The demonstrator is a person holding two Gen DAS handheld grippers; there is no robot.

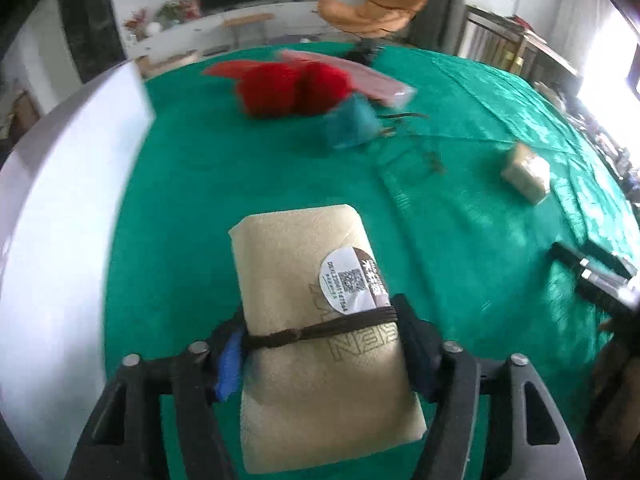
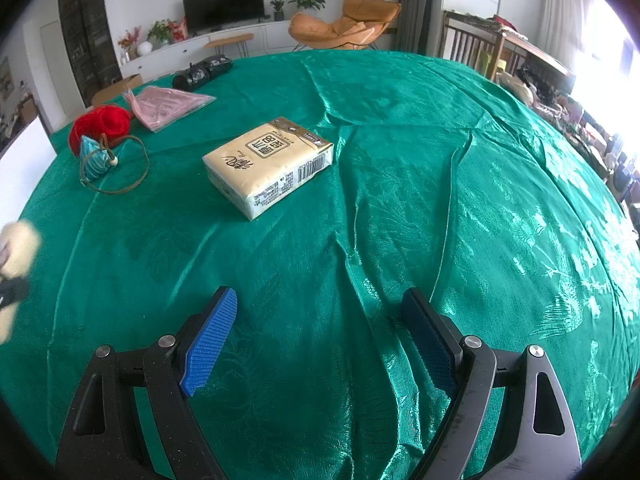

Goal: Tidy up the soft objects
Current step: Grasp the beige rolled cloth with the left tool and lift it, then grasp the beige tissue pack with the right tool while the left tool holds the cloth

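My left gripper (image 1: pixel 320 328) is shut on a folded beige towel (image 1: pixel 308 280) that is tied with a brown cord and carries a round sticker. The towel hangs above the green tablecloth (image 1: pixel 460 208) and shows as a beige blur (image 2: pixel 16 248) at the left edge of the right wrist view. My right gripper (image 2: pixel 320 300) stands open low over the cloth with nothing between its blue pads. A cream tissue pack (image 2: pixel 268 164) lies ahead of it. Further left lie red yarn (image 2: pixel 100 124), a teal pouch (image 2: pixel 94 160) with a cord loop, and a pink packet (image 2: pixel 168 106).
A white flat surface (image 1: pixel 60 240) rises along the table's left edge. A black bag (image 2: pixel 202 72) sits at the far edge of the table. The cloth is creased into ridges in front of the right gripper. Chairs and a TV unit stand beyond the table.
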